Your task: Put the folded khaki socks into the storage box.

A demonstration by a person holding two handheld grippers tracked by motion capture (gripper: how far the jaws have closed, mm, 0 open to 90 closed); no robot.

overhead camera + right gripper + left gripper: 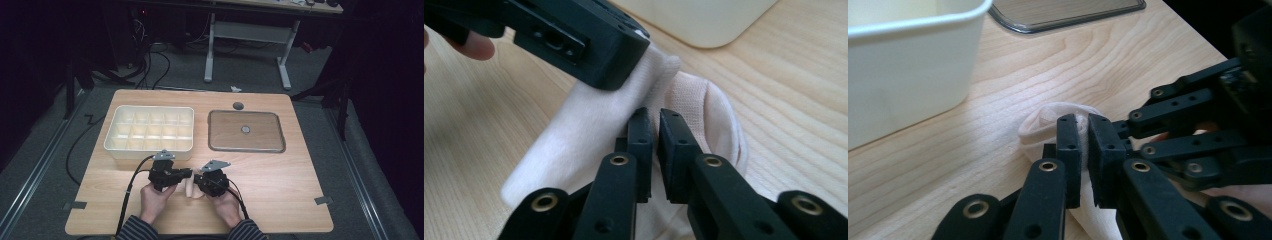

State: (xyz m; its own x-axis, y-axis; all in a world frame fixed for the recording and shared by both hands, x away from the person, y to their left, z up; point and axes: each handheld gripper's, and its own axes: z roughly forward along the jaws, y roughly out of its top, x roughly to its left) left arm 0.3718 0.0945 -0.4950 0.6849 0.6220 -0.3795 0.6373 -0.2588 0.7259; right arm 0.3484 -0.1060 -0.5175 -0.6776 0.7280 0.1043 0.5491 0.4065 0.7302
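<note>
A cream sock (189, 189) lies on the wooden table near its front edge, between the person's two hands. My left gripper (189, 174) comes at it from the left, and in the left gripper view its jaws (1084, 125) are shut on a fold of the sock (1040, 125), with white cloth showing between the pads. My right gripper (196, 181) meets it from the right. The right gripper view has its jaws (659, 120) pinched on the sock's cuff (704, 110), with the left gripper's black jaw pressing the cloth just above.
A white compartment box (149, 150) stands behind the grippers at the left. To its right lies a flat grey metal tray (225, 135) with a small round knob (246, 129). A grey disc (238, 106) sits by the far edge. Cables trail off the table's front.
</note>
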